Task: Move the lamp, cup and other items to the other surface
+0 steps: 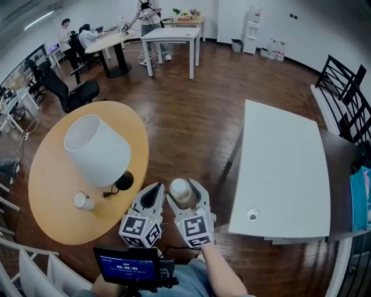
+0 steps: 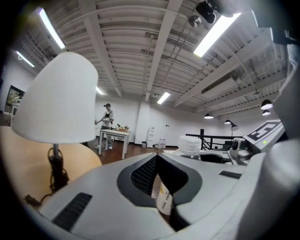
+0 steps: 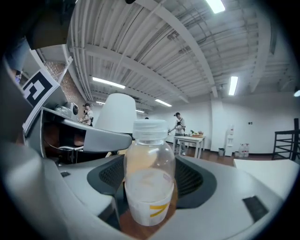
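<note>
Nearest: bottle (image 3: 149,173), upright, clamped between the jaws of my right gripper (image 1: 185,196). Left gripper (image 1: 152,196) just beside it, jaws together, empty. Recommendation: keep the bottle vertical and set it on the white table (image 1: 284,151), well inside the edge and clear of the small round object (image 1: 251,214) there. Lamp (image 1: 98,149) and cup (image 1: 82,200) stand on the round table (image 1: 46,174); the lamp's cord may snag

Dark wood floor (image 1: 197,116) all round me. Far end: a white table (image 1: 171,36), a person (image 1: 149,14) standing at it. Left of that, a pale oval table (image 1: 107,42) with two seated people (image 1: 81,36). Black office chair (image 1: 72,93) nearer me. Water dispenser (image 1: 253,26) at the back wall, grey bin (image 1: 236,45) just beside it. Black metal frames (image 1: 342,81) to my right. Strip lights (image 2: 220,28) overhead.
</note>
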Demonstrator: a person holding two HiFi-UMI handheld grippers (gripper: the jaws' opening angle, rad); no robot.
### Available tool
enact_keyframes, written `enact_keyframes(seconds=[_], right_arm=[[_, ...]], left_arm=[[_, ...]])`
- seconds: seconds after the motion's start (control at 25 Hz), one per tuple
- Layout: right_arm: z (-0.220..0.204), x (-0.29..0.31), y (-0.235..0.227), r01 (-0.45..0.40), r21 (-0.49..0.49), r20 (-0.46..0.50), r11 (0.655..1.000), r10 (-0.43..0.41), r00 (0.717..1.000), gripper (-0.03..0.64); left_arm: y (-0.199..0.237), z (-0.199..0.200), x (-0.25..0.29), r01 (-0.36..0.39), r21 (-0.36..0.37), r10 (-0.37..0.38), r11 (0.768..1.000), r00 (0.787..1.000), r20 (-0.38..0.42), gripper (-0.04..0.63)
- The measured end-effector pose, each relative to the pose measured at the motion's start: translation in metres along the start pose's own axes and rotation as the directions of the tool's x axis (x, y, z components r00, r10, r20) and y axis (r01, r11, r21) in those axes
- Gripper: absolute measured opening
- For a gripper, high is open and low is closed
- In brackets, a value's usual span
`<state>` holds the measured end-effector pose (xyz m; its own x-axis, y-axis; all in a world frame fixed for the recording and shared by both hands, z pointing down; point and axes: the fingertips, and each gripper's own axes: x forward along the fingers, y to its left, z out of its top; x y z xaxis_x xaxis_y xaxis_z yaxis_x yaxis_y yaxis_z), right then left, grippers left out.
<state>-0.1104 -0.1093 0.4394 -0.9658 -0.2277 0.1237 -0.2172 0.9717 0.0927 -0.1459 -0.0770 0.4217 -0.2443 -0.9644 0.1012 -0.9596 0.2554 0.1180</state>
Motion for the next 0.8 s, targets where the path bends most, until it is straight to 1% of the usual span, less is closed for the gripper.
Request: enact_keyframes(seconds=[0.08,0.24,0.32,0.4,0.52,0.68,0.8], right_arm=[[-0.007,-0.02,-0.037,0.076,0.006,-0.001,0.997,-0.076,0.997,0.301],[-0.007,-0.05,-0.083,0.187,0.008,-0.008,0.982,-0.187,0.982,0.301],[-0.006,-0.075,-0.11,0.251,0.011,-0.019,0.968,-0.251,0.968,0.301],[-0.01,-0.105,-0.139,0.319,0.022,-0.037,0.947,-0.318,0.947,0.301],[-0.023,-0.152,-0.186,0.428,0.033,-0.065,0.903,-0.426,0.903,0.301],[-0.047,-0.218,-0.245,0.569,0.032,-0.092,0.821,-0.565,0.82,0.301],[-0.062,-0.263,-0.277,0.647,0.034,-0.118,0.761,-0.64,0.759,0.301]], left_arm=[[-0.035,-0.003,0.026,0.074,0.001,-0.074,0.997,0.997,-0.003,0.012],[-0.078,0.002,0.058,0.165,0.008,-0.165,0.986,0.986,0.001,0.012],[-0.112,0.005,0.072,0.222,0.004,-0.222,0.975,0.975,-0.01,0.012],[-0.149,0.005,0.086,0.285,0.0,-0.285,0.958,0.958,-0.016,0.012],[-0.204,-0.004,0.109,0.378,-0.014,-0.378,0.926,0.925,-0.027,0.012],[-0.276,-0.018,0.132,0.495,-0.026,-0.496,0.868,0.867,-0.044,0.012],[-0.327,-0.028,0.146,0.567,-0.025,-0.567,0.824,0.822,-0.054,0.012]])
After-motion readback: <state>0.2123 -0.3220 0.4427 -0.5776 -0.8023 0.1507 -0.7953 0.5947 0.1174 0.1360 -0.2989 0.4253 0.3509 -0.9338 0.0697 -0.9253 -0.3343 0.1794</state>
